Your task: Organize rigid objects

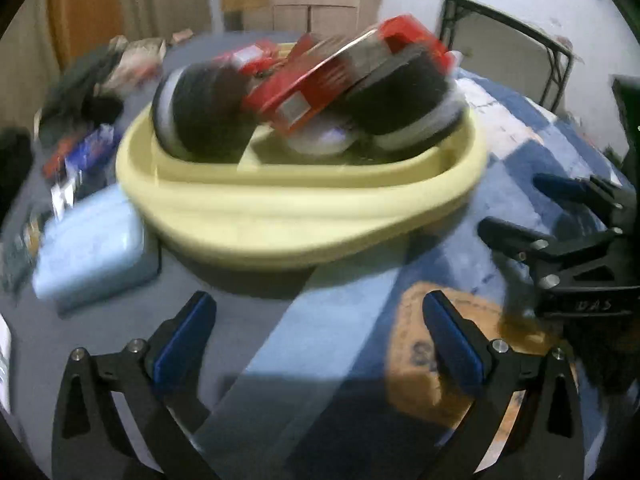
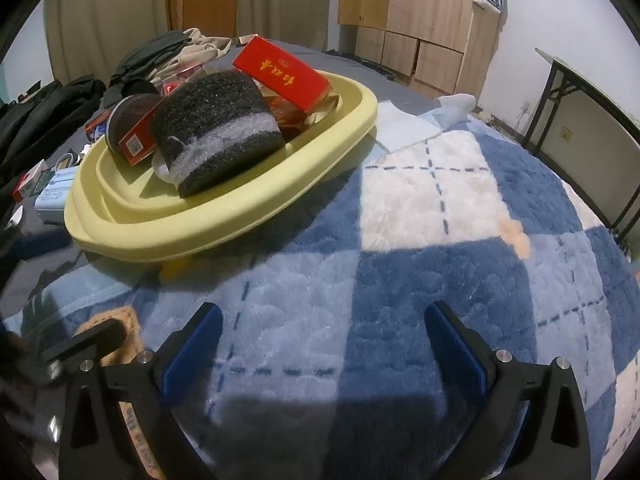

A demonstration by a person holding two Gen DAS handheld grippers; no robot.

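Your left gripper (image 1: 320, 336) sits at the bottom of the left wrist view with its blue pads spread wide and nothing between them. Your right gripper (image 2: 322, 344) fills the bottom of the right wrist view the same way, jaws wide apart and empty over the blue and white checked blanket (image 2: 420, 264). In the left wrist view, your right gripper also shows at the right edge, its fingers apart.

Beneath and just beyond your left gripper, an orange-brown patch (image 1: 436, 360) lies on the blanket at lower right; the blur hides what it is.

Farther up, at the centre of the left wrist view and the upper left of the right wrist view, the pale yellow basin (image 2: 240, 216) rests on the blanket. Inside it lie the rigid things: a dark foam roll (image 2: 218, 128) with a white band, a second dark roll (image 2: 128, 116) to its left, a red box (image 2: 284, 74) with gold lettering propped over the rolls, and a smaller red box (image 2: 138, 140) leaning between them.

Left of the basin in the left wrist view, a light blue case (image 1: 92, 248) lies just beside its rim, with small boxes (image 1: 80, 156) scattered past it.

Beyond, dark clothes (image 2: 160, 54) are heaped at upper left, wooden cabinets (image 2: 420, 12) stand at the top, and a black-framed table (image 2: 580, 92) stands at the right.
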